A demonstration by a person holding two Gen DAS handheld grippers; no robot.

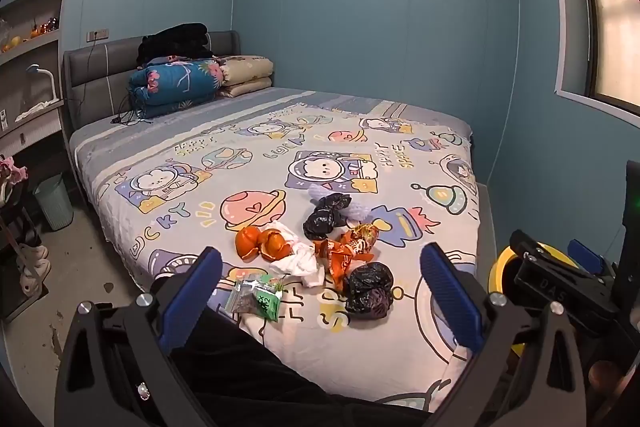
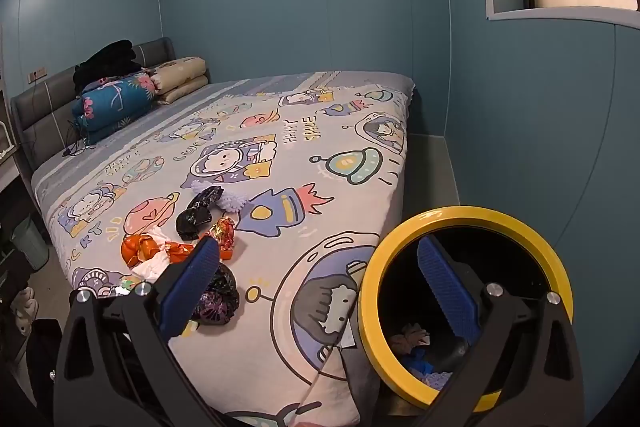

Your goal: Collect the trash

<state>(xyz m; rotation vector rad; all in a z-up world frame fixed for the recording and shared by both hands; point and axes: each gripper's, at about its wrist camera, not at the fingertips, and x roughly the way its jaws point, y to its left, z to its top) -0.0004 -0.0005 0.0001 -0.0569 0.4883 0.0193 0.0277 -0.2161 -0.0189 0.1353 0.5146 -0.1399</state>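
**Trash still scattered on the bed, both tools empty**

Nearest the left hand-held gripper (image 1: 320,287), whose blue pads stand wide apart and hold nothing, lies the green and clear plastic sachet (image 1: 258,294), thin and flat against the cartoon-print bed sheet (image 1: 160,163); a pinch from above could well gather sheet fabric with it or slide off. Just beyond, the crumpled black plastic bag (image 1: 368,289), the white crumpled tissue (image 1: 298,261), the orange fruit peel (image 1: 262,245) and the shiny orange foil wrapper (image 1: 348,247) lie touching or overlapping, so lifting one may drag or scatter its neighbours. A second black bag (image 1: 324,217) sits further back.

The right hand-held gripper (image 2: 318,287) is likewise spread open and empty, one finger across the mouth of the yellow-rimmed black waste bin (image 2: 464,283) beside the bed's corner. A careless swing could knock the bin over. Both tools tilt moderately downward toward the mattress, short of the pile
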